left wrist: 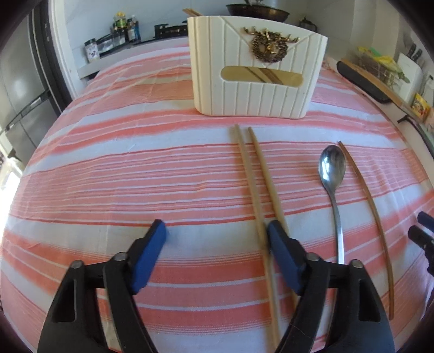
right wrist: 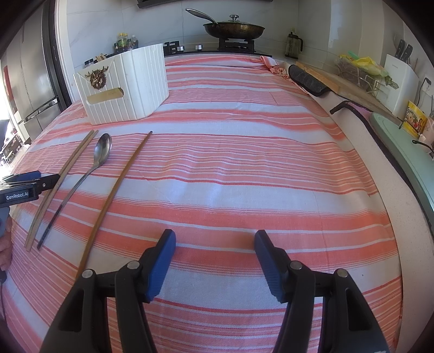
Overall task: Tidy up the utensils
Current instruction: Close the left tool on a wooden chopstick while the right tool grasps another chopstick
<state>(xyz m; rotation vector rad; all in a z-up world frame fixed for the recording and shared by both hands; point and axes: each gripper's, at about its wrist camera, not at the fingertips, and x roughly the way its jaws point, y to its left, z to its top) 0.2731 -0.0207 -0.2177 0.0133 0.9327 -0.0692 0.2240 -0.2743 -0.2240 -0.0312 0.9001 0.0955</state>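
1. Left gripper (left wrist: 217,233) jaws apart, nothing clamped; pale chopstick pair (left wrist: 256,195) by the right pad, not gripped.
2. Right gripper (right wrist: 214,244) jaws apart, empty, over bare striped cloth (right wrist: 244,168).
3. Spoon (left wrist: 332,173) and dark chopstick (left wrist: 371,211) lying right of the pair, before white holder (left wrist: 255,73) near cloth's far edge.
4. Chopsticks likely light, stiff, prone to roll; pinch mid-shaft. Spoon likely slick; take at handle.

Kitchen in daylight. Bench (right wrist: 244,168) draped in a pink, orange and white striped cloth (right wrist: 230,130). Behind it, a gas stove (right wrist: 236,46) carrying a lidded dark pan (right wrist: 233,29), against a pale tiled wall (right wrist: 162,21). Steel fridge (right wrist: 29,89) at left. Along the right side, a wooden cutting board (right wrist: 339,81), white knife block (right wrist: 401,81) and dark glass jug (right wrist: 293,44).
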